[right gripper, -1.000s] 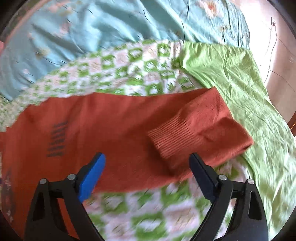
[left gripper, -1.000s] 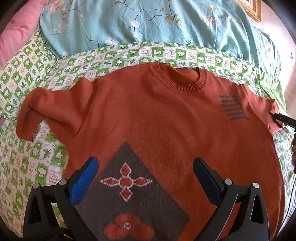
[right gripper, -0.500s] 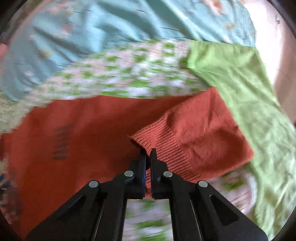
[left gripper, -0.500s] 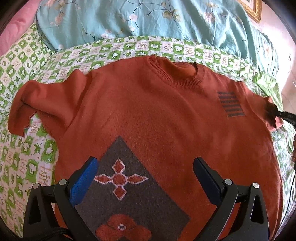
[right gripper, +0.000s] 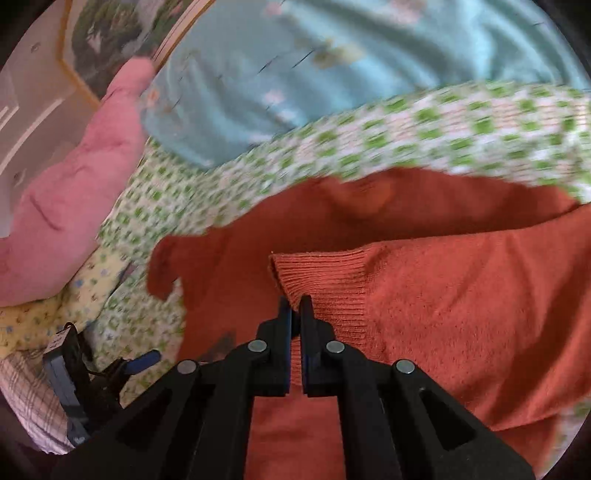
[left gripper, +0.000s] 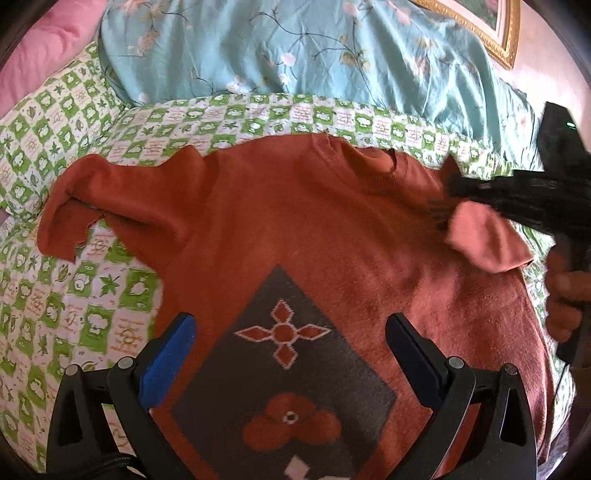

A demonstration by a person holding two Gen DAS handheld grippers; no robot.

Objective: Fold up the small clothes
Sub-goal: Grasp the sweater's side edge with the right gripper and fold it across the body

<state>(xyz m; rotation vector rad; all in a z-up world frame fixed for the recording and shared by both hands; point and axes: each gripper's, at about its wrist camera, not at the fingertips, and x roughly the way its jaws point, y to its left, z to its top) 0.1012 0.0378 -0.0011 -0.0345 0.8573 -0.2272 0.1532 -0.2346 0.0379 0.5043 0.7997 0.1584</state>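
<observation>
A rust-orange knit sweater with a dark diamond patch lies front up on the bed; it also shows in the right wrist view. My left gripper is open and empty, hovering over the patch near the hem. My right gripper is shut on the ribbed cuff of the right sleeve and holds it lifted over the chest. In the left wrist view the right gripper comes in from the right with the sleeve hanging from it. The left sleeve lies crumpled on the bedspread.
The green-and-white checked bedspread covers the bed. A teal floral quilt lies bunched behind the sweater, and a pink pillow is at the far left. A gold picture frame hangs on the wall.
My right gripper closed on the right sleeve cuff, lifted it and carried it left over the sweater's chest. My left gripper stayed open above the hem.
</observation>
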